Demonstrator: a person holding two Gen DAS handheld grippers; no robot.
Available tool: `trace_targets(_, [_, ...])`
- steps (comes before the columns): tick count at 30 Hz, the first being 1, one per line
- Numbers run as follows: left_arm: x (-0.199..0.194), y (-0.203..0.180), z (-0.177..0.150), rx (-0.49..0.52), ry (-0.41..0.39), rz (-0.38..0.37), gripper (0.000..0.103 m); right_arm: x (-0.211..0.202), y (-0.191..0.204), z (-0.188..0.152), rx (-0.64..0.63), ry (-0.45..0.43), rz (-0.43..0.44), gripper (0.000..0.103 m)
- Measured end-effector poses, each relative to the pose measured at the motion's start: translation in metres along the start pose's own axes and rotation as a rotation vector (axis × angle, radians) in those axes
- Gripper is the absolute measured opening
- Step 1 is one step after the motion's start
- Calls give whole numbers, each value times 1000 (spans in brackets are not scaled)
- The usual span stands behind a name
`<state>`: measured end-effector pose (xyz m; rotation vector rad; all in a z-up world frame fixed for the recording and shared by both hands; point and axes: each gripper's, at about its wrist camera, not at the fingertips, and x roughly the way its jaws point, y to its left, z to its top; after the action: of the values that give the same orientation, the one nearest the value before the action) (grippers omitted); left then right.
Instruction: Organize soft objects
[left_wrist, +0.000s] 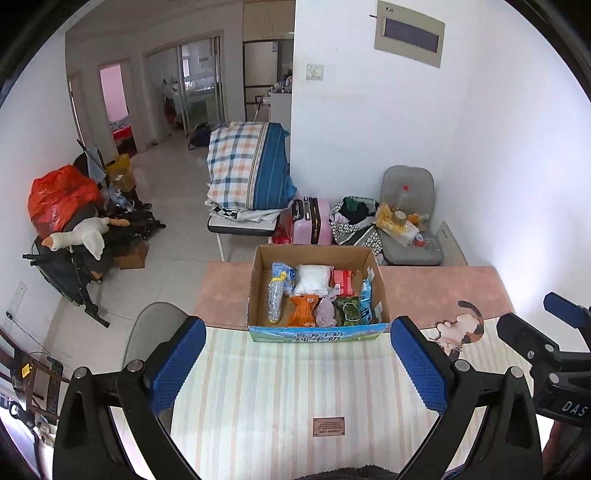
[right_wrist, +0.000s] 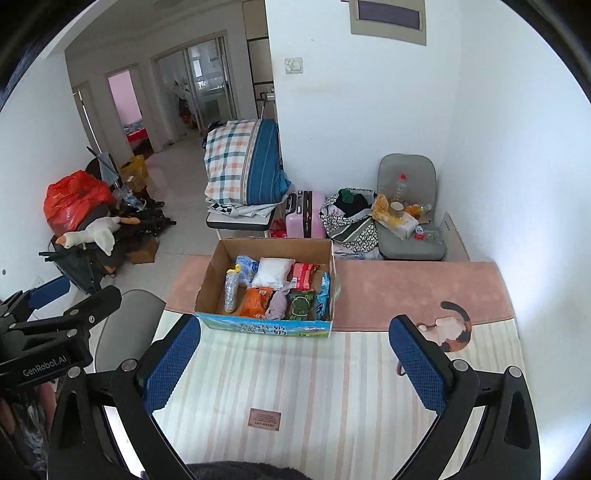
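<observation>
Both grippers hover low over the striped mat (left_wrist: 295, 387), left gripper (left_wrist: 299, 363) and right gripper (right_wrist: 295, 360) with fingers spread wide, holding nothing. Just ahead sits the open cardboard box (left_wrist: 258, 280), packed with soft packets. Bare mat lies between fingers and box; pink rug (left_wrist: 436, 291) extends right.

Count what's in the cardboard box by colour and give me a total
In the cardboard box:
Blue packets: 2
White pouch: 1
Red packet: 1
Orange packet: 1
Green packet: 1
Lilac cloth: 1
Silver bottle: 1
Total: 8
</observation>
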<state>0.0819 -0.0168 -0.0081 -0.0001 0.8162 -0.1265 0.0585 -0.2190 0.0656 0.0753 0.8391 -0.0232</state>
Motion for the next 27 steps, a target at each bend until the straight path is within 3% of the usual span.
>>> trace_targets(7, [-3,-4,0,-4,-20,18,103,-17,-4,4,2,-63,-54,103])
trace_targets(27, [3,-8,2,-8,-26,32,103,-8,-4,14,18,-66,-70,103])
